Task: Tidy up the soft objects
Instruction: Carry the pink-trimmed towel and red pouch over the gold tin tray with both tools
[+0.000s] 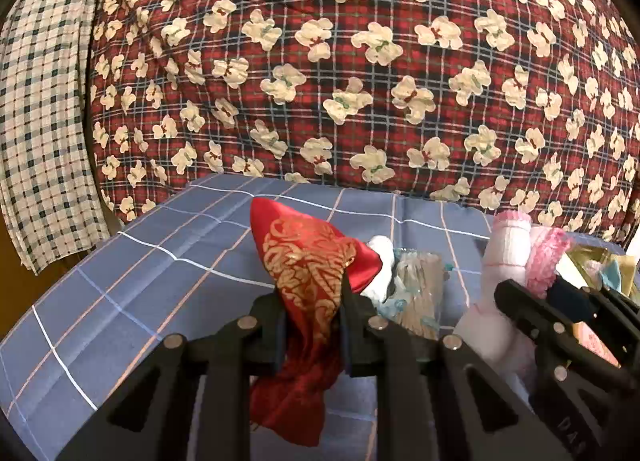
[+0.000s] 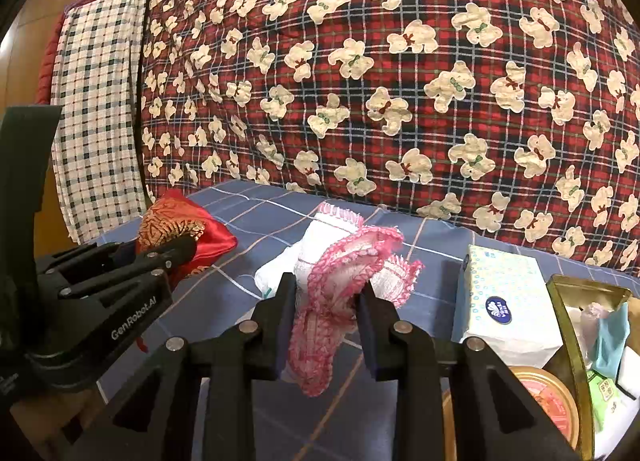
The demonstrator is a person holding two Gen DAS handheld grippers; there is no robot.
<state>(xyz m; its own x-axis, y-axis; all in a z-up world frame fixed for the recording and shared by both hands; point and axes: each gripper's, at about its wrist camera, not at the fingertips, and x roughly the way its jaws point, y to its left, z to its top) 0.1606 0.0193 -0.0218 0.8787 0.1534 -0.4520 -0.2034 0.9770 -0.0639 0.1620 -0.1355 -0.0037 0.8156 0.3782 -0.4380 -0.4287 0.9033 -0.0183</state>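
The left gripper [image 1: 312, 313] pinches a red satin pouch [image 1: 308, 261] that droops below its jaws; it looks slick, so a bunched fold suits best. The right gripper [image 2: 326, 321] is clamped on a limp pink-edged cloth [image 2: 344, 273], light and floppy. Just right of it stand a tissue box [image 2: 504, 301] and a gold tin [image 2: 568, 325], crowding the blue checked sheet [image 2: 256, 217].

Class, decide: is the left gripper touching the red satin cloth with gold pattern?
Touching. The left wrist view shows the left gripper with its jaws pressed on the red satin cloth with gold pattern, which hangs below them.
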